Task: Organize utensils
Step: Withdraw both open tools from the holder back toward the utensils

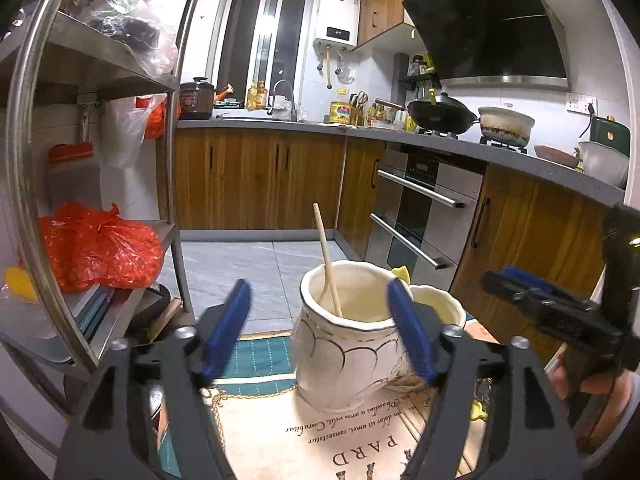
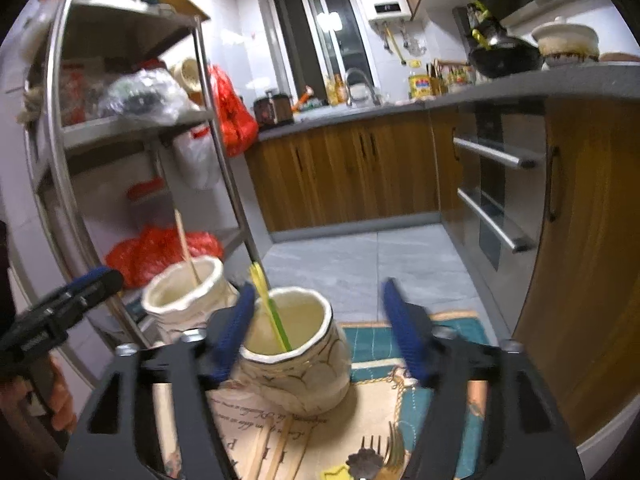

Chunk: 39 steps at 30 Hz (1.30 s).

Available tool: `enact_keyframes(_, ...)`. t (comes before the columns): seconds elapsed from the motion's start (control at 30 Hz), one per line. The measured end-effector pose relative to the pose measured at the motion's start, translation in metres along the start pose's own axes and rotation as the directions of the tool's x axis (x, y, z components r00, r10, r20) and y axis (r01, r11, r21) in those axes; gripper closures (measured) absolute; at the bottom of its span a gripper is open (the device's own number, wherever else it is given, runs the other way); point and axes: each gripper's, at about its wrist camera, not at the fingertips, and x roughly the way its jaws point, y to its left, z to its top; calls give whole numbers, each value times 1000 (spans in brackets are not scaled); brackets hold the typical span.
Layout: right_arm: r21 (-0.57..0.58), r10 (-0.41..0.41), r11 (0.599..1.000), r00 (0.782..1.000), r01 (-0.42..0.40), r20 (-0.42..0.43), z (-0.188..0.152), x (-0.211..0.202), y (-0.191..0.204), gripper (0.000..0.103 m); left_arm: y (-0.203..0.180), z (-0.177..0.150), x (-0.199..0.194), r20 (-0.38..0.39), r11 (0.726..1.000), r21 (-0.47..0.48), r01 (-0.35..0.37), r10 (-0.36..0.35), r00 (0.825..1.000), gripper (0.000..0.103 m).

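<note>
Two cream ceramic jars with gold lines stand on a printed table mat. The left jar [image 1: 344, 336] [image 2: 184, 296] holds one wooden chopstick [image 1: 327, 258] [image 2: 186, 246]. The right jar [image 1: 438, 304] [image 2: 298, 354] holds a yellow-green utensil [image 2: 270, 310]. My left gripper [image 1: 320, 328] is open, its blue pads either side of the left jar's rim. My right gripper [image 2: 318, 328] is open just above the right jar and also shows at the right of the left wrist view [image 1: 520, 284]. Wooden chopsticks [image 2: 276, 452] and forks [image 2: 380, 456] lie on the mat near me.
A steel shelf rack [image 1: 172, 200] [image 2: 216, 128] with red bags stands left of the table. Wooden cabinets, an oven [image 1: 424, 208] and a counter with a wok [image 1: 440, 114] and pots lie beyond a grey tiled floor [image 1: 248, 264].
</note>
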Motion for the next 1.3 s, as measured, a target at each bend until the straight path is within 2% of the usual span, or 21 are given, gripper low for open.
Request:
enact_keyframes(0.07, -15, 0, 1000, 999, 1, 46, 5, -18, 0, 9, -2, 2, -5, 8, 1000, 3, -7, 7, 1000, 17)
enact_keyframes(0.2, -56, -25, 998, 995, 31, 98, 13, -42, 3, 5, -6, 4, -19, 30, 1000, 7, -16, 16, 999, 5)
enact_keyframes(0.43, -116, -95, 987, 989, 108, 118, 15, -66, 6, 5, -15, 5, -37, 41, 1000, 13, -13, 13, 999, 6)
enact_keyframes(0.57, -138, -104, 984, 991, 114, 83, 6, -70, 5, 5, -17, 0, -43, 20, 999, 33, -6, 5, 1000, 5)
enact_keyframes(0.73, -140, -119, 983, 993, 121, 21, -7, -72, 0, 5, -20, -15, -41, -78, 998, 50, 24, -20, 997, 5)
enact_keyframes(0.93, -171, -197, 967, 980, 188, -37, -25, -73, -14, 5, -27, -42, -29, -191, 993, 117, -1, 24, 981, 5)
enact_keyframes(1.03, -182, -220, 962, 973, 204, -74, -35, -73, -22, 5, -30, -52, -24, -224, 992, 125, -3, 31, 974, 5)
enact_keyframes(1.2, -191, -225, 962, 965, 198, -136, -49, -72, -34, 5, -37, -63, -18, -269, 993, 115, 31, 1, 963, 5)
enact_keyframes(1.3, -183, -215, 967, 954, 178, -210, -60, -68, -40, 5, -44, -70, -16, -293, 992, 111, 65, -30, 956, 5)
